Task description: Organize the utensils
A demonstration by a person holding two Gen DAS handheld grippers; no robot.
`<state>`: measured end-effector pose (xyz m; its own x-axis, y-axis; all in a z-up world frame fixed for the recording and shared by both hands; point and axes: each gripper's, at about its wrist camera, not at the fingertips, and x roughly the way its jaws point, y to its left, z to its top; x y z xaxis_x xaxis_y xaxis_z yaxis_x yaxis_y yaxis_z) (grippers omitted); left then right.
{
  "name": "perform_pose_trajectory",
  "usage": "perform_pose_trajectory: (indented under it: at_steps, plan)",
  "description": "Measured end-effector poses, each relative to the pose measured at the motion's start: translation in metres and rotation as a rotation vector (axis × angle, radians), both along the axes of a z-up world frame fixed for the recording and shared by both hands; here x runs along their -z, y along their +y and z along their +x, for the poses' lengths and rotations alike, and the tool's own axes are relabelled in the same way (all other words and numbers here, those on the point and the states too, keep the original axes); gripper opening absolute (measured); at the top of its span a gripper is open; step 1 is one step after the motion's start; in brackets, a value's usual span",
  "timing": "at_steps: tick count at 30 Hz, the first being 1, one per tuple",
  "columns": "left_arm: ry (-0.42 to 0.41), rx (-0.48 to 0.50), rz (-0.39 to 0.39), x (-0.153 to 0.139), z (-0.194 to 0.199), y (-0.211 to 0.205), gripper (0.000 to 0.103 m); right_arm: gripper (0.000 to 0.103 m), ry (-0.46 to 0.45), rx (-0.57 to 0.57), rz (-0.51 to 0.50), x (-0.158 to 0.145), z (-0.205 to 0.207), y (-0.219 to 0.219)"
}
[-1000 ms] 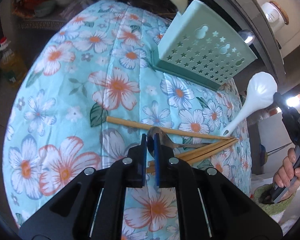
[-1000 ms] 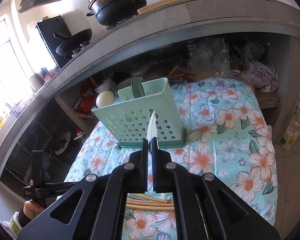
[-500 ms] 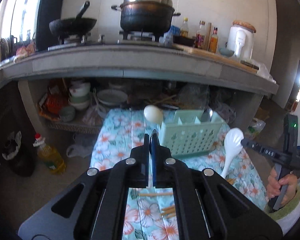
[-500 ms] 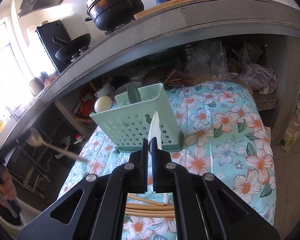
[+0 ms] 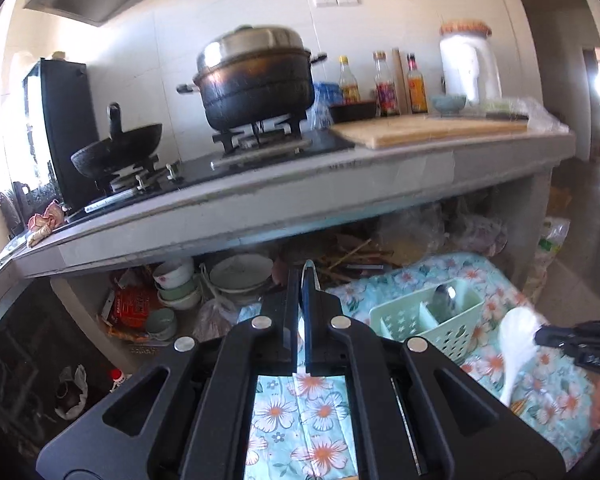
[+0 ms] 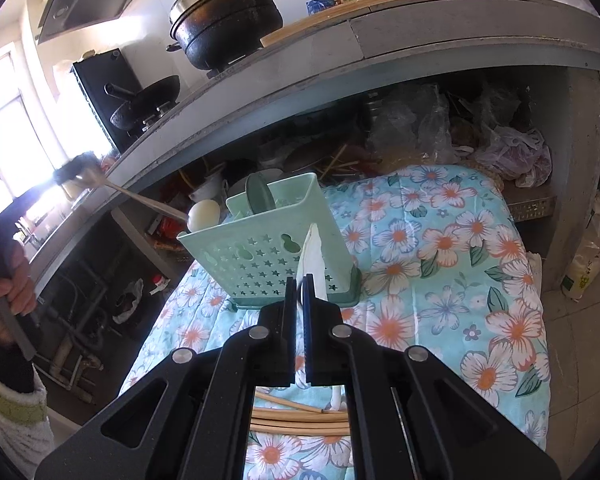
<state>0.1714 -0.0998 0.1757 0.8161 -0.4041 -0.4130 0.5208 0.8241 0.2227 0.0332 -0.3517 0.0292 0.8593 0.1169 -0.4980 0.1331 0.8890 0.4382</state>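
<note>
My left gripper [image 5: 300,280] is shut on a metal spoon; in the right wrist view the spoon [image 6: 140,200] is held high at the left, above and left of the mint green utensil basket [image 6: 276,252]. My right gripper [image 6: 299,280] is shut on a white ceramic spoon [image 6: 312,256], held above the floral cloth just in front of the basket; it also shows in the left wrist view [image 5: 516,344]. The basket [image 5: 436,328] has divided compartments, with a metal spoon [image 5: 444,300] and a white spoon [image 6: 204,214] standing in it. Wooden chopsticks [image 6: 296,420] lie on the cloth.
The floral cloth [image 6: 440,280] covers a low table under a concrete counter [image 5: 300,200]. Under the counter are stacked bowls [image 5: 180,288] and plastic bags [image 6: 512,152]. A black pot [image 5: 256,80] and a wok [image 5: 116,152] stand on the stove above.
My left gripper has lifted the metal spoon off the cloth and tilted up from looking down at the table to facing the counter. My right gripper has stayed near the basket with the white spoon.
</note>
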Motion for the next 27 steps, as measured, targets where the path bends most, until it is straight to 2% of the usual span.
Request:
perform_pose_trajectory:
  at_steps: [5,7,11,18,22,27]
  plan:
    - [0.086,0.022,0.042,0.026,0.022,-0.02,0.001,0.003,0.002,-0.004,-0.001,0.002,0.0,-0.003]
    - [0.158,0.052,0.012,0.035,0.032,-0.023,0.003,0.003,0.001,-0.002,0.001,0.003,0.0,-0.004]
    - [0.286,0.11,-0.109,0.046,0.044,-0.019,0.006,0.003,0.003,0.005,0.005,0.004,-0.001,-0.006]
    - [0.341,0.132,-0.218,0.053,0.04,-0.002,0.013,0.003,0.01,0.011,-0.003,0.004,-0.003,-0.005]
    - [0.343,0.125,-0.248,0.058,0.028,0.016,0.022,0.003,0.012,0.017,0.004,0.004,-0.005,-0.005]
    - [0.369,0.098,-0.285,0.078,0.005,0.043,0.033,0.002,-0.013,0.022,0.005,-0.004,-0.01,-0.006]
